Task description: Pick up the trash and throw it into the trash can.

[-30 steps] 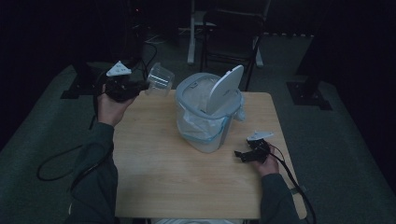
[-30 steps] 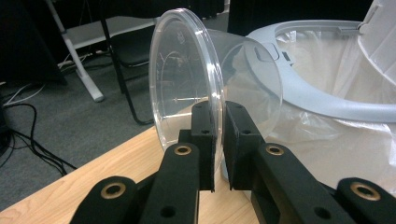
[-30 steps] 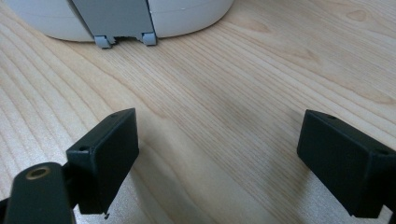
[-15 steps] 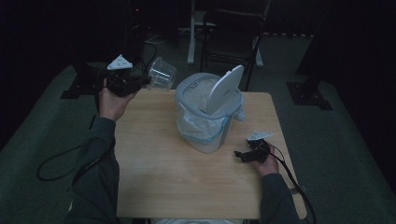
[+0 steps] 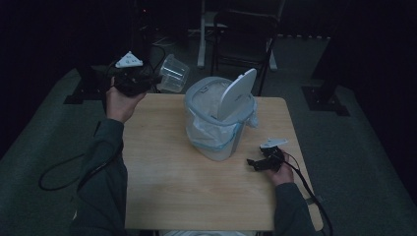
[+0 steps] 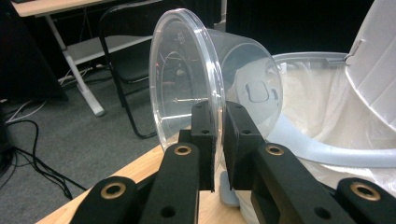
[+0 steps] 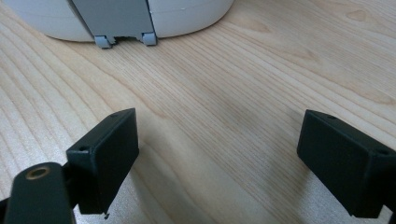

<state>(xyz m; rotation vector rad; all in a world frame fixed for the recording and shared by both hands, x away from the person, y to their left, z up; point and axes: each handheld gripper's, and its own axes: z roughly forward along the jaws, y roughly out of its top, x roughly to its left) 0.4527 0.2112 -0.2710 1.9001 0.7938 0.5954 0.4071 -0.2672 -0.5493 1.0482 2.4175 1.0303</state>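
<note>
A clear plastic cup (image 5: 173,73) hangs tipped on its side above the table's far left corner, just left of the bin. My left gripper (image 5: 155,81) is shut on its rim; in the left gripper view the cup (image 6: 210,88) stands pinched between the two black jaws, my left gripper (image 6: 218,140) pointing at the bin (image 6: 327,121). The white bin (image 5: 216,123) with a plastic liner and a raised swing lid (image 5: 237,93) stands at the table's middle. My right gripper (image 5: 254,163) rests open on the wood to the right of the bin, and my right gripper (image 7: 219,158) holds nothing.
The wooden table (image 5: 167,196) has bare room in front of the bin. A dark chair (image 5: 243,37) and a white table leg (image 5: 201,34) stand beyond the far edge. Cables (image 5: 54,172) trail on the floor at the left.
My left gripper has lifted the cup a little higher and nearer the bin's rim. The right gripper has stayed where it was.
</note>
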